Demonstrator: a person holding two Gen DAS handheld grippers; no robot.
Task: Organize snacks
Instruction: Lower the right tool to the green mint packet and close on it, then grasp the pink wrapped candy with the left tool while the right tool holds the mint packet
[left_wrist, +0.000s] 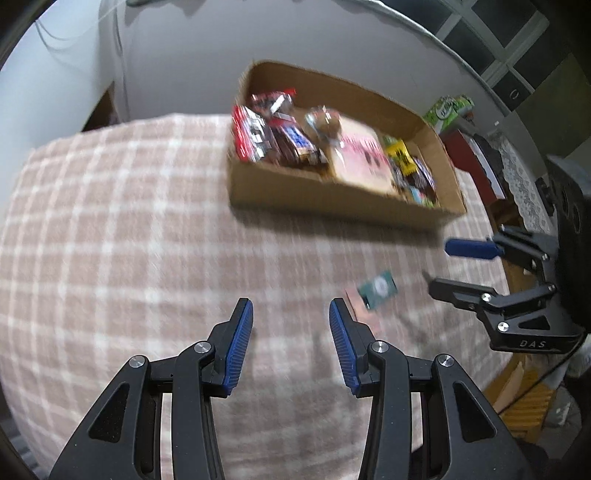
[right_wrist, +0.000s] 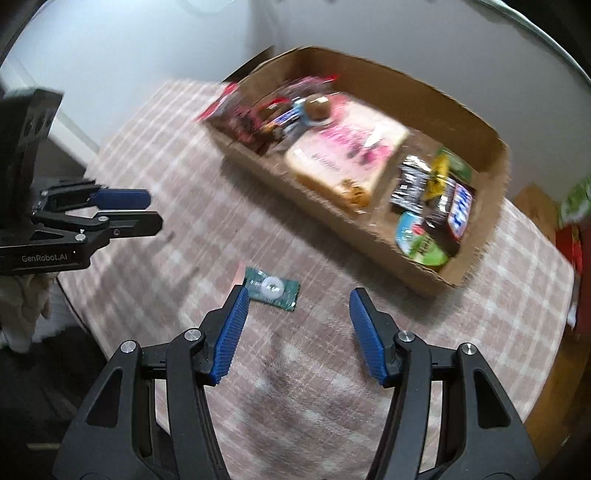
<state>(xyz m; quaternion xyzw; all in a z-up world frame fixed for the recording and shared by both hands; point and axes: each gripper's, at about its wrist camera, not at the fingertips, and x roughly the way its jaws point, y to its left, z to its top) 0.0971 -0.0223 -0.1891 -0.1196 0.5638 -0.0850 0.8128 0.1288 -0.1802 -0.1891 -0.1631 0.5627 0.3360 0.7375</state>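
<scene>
A cardboard box (left_wrist: 332, 201) (right_wrist: 476, 122) on the checked cloth holds several snacks: red and brown bars at one end, a pink packet (left_wrist: 364, 157) (right_wrist: 343, 155) in the middle, small bars at the other end. A small green candy packet (left_wrist: 377, 288) (right_wrist: 271, 288) lies alone on the cloth outside the box. My left gripper (left_wrist: 291, 308) (right_wrist: 149, 210) is open and empty above the cloth. My right gripper (right_wrist: 299, 297) (left_wrist: 439, 264) is open and empty, its left finger just beside the green packet.
The pink checked cloth (left_wrist: 129, 229) covers a round table (right_wrist: 546, 398). A green box (left_wrist: 448, 109) and red items stand beyond the table's right edge. A white wall is behind.
</scene>
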